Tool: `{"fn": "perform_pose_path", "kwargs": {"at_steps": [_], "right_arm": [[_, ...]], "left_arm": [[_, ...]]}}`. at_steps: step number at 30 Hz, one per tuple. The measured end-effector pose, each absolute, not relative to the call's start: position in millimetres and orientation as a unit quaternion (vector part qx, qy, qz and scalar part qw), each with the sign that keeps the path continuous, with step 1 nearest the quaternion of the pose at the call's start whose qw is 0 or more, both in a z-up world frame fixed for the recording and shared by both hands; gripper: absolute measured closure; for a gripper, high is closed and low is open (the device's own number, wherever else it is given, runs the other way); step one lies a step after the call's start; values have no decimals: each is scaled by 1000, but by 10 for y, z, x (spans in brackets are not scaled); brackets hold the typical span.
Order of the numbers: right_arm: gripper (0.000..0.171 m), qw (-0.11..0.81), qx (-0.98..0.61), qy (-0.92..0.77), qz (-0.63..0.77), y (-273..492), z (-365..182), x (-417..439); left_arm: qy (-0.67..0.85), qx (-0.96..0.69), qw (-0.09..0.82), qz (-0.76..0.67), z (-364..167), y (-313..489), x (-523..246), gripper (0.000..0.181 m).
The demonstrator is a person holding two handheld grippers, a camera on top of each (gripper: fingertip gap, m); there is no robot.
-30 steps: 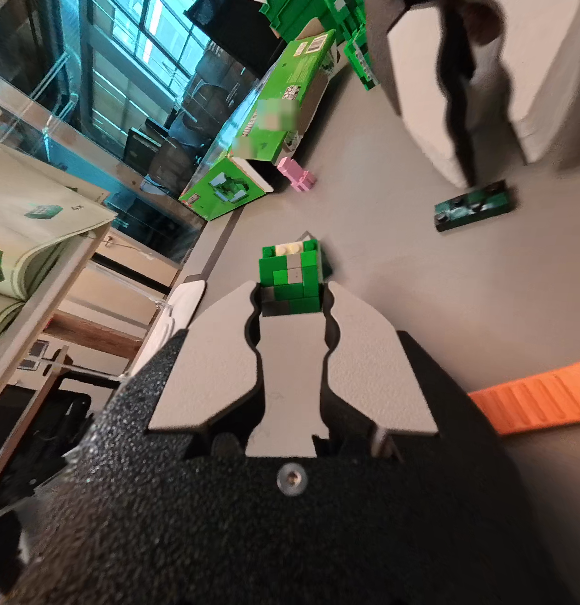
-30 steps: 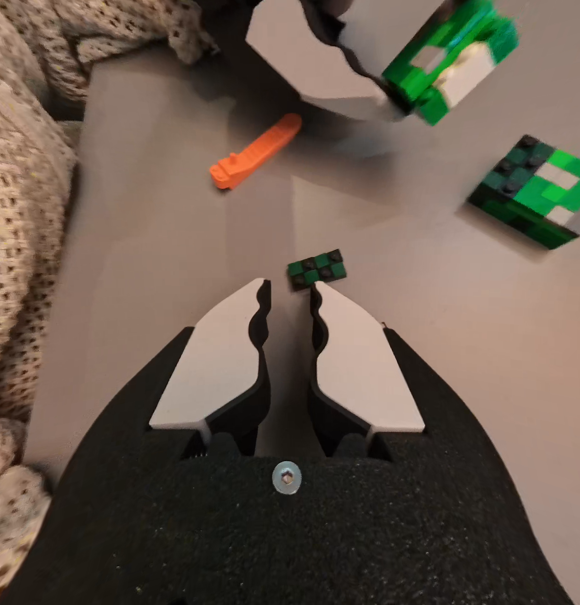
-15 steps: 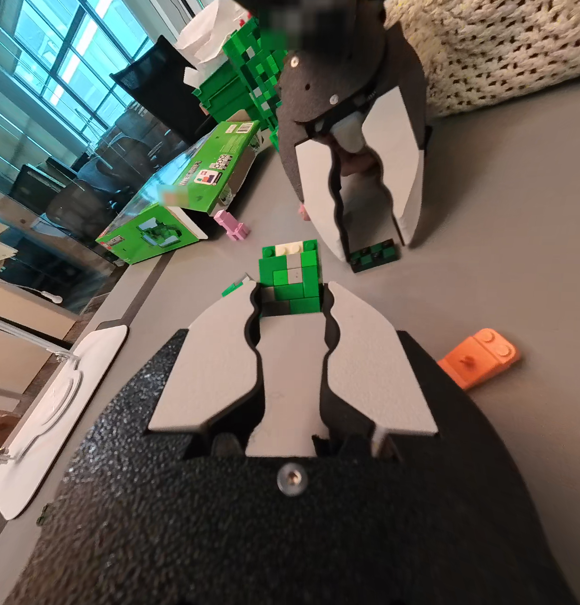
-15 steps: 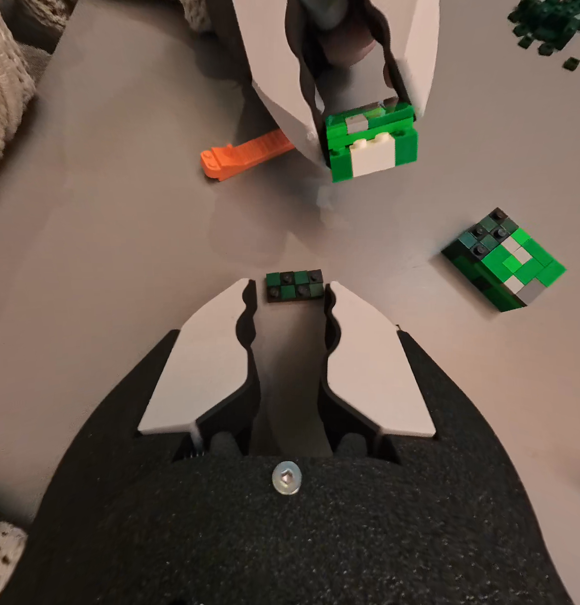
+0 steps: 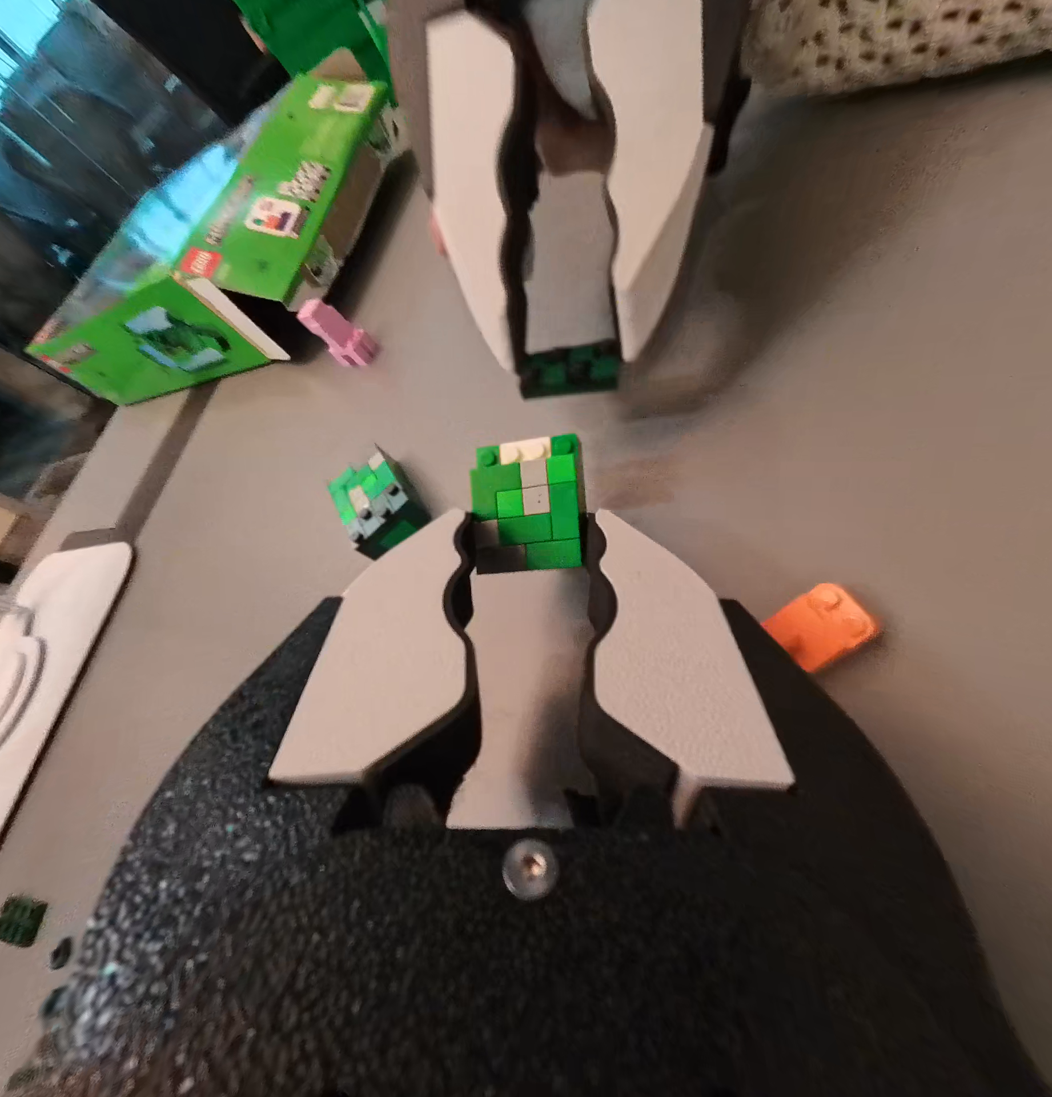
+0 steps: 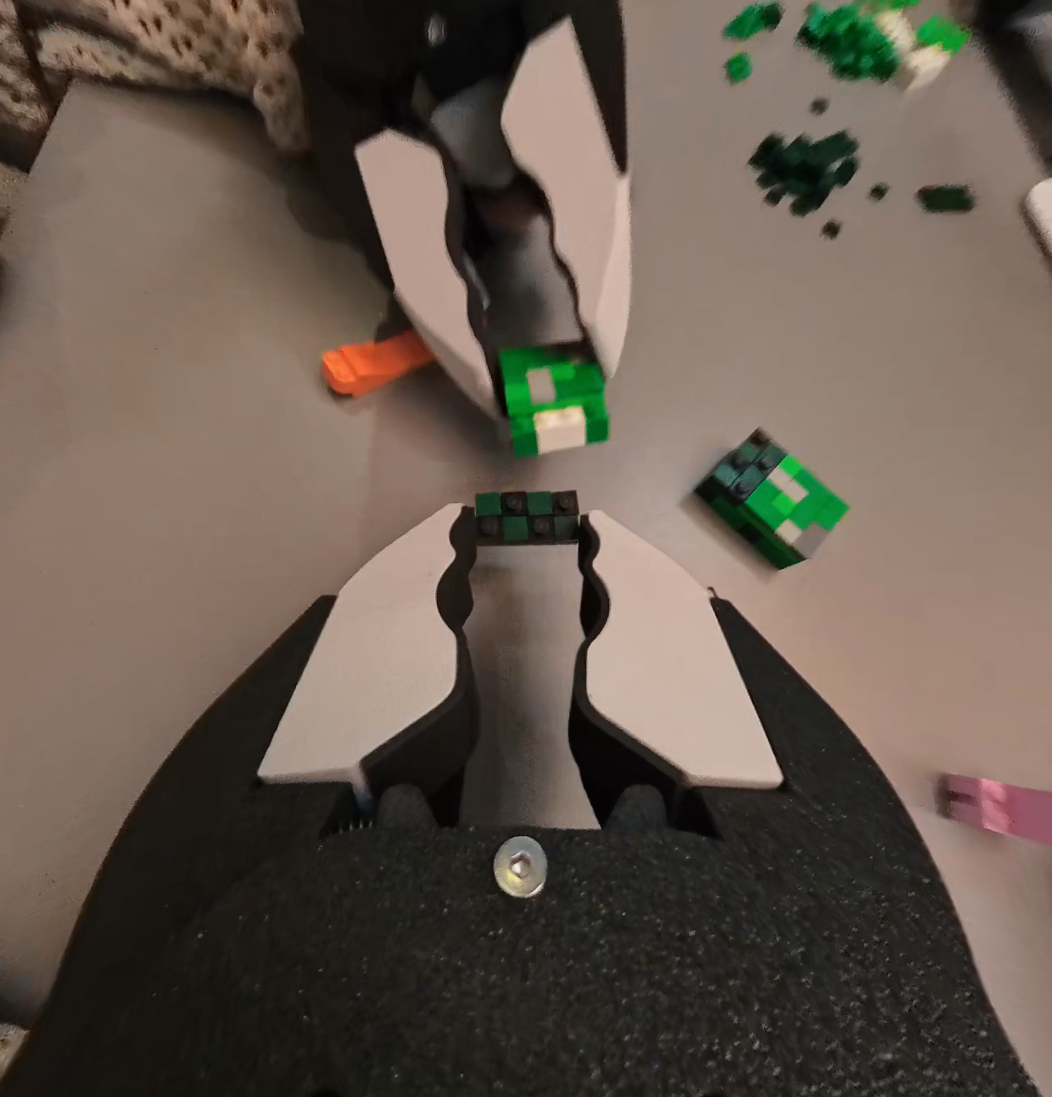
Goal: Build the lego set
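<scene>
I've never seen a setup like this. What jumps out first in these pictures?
Two grey-fingered grippers face each other low over a grey table. The left gripper is clamped on a bright green brick block, and the right gripper pinches a small dark green studded plate. Around them lie an orange brick separator, another green block, a pink piece and a green set box.

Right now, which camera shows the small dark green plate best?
The right wrist view: the dark green plate sits close and sharp between the right gripper fingertips, studs visible. The left wrist view shows it farther off, blurred, with only its edge showing.
</scene>
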State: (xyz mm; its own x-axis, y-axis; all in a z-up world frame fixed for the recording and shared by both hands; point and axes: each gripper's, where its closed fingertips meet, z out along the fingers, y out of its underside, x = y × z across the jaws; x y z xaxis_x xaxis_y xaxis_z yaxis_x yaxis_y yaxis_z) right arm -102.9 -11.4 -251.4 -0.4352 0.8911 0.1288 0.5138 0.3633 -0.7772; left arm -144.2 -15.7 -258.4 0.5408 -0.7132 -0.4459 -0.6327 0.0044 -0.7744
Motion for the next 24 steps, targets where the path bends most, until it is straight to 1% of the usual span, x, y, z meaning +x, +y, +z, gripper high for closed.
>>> {"fn": "perform_pose_path", "kwargs": {"at_steps": [3, 9, 12, 24], "right_arm": [[139, 296, -457, -770, 334, -163, -2358, -1071], [139, 230, -463, -794, 318, -390, -2528, -1071], [139, 218, -463, -801, 310, -446, -2606, -1101], [138, 190, -496, -803, 271, -467, -2690, -1119]], "left_arm": [[481, -722, 492, -71, -2641, -241, -1355, 145], [510, -743, 423, -95, -2793, -414, -1282, 145], [514, -752, 398, -112, -2811, -490, -1281, 145], [514, -756, 388, -116, -2817, -533, -1282, 145]]}}
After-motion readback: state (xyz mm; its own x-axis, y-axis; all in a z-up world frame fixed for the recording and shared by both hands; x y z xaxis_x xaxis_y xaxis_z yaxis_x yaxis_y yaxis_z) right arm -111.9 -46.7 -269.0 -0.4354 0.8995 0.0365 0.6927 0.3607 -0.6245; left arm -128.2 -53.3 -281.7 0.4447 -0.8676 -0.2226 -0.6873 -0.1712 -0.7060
